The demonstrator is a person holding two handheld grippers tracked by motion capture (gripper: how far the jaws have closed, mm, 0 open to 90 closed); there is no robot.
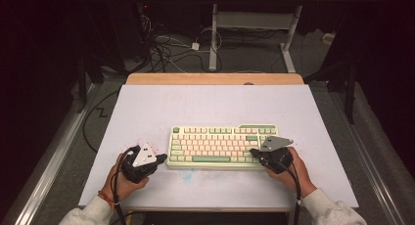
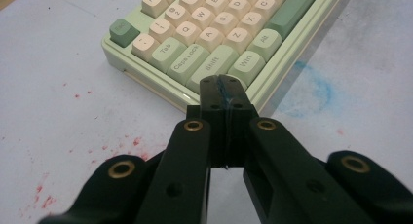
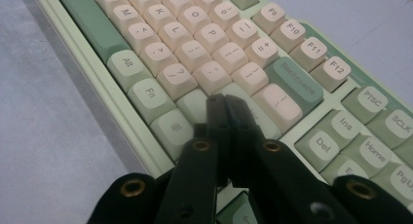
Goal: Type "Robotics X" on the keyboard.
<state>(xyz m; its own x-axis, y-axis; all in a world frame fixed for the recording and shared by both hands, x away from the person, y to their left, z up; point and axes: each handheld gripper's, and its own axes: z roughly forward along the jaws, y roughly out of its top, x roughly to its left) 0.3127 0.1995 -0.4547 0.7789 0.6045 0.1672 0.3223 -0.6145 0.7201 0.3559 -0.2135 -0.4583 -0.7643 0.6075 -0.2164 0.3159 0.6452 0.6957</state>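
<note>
Left gripper point(image 1: 159, 158): jaws pressed together, nothing between them, held low in the left hand point(image 1: 126, 178). Right gripper point(image 1: 254, 152): jaws together, held in the right hand point(image 1: 292, 172), forearm angled inward.

The high view looked forward and down over the whole table point(image 1: 147, 107). Both gripper views sat low and close, sharing the keyboard point(image 1: 222, 146) with it.

keyboard point(image 1: 221, 146): 1 | left gripper point(image 1: 162, 158): 1 | right gripper point(image 1: 254, 151): 1 | table point(image 1: 215, 102): 1
</note>
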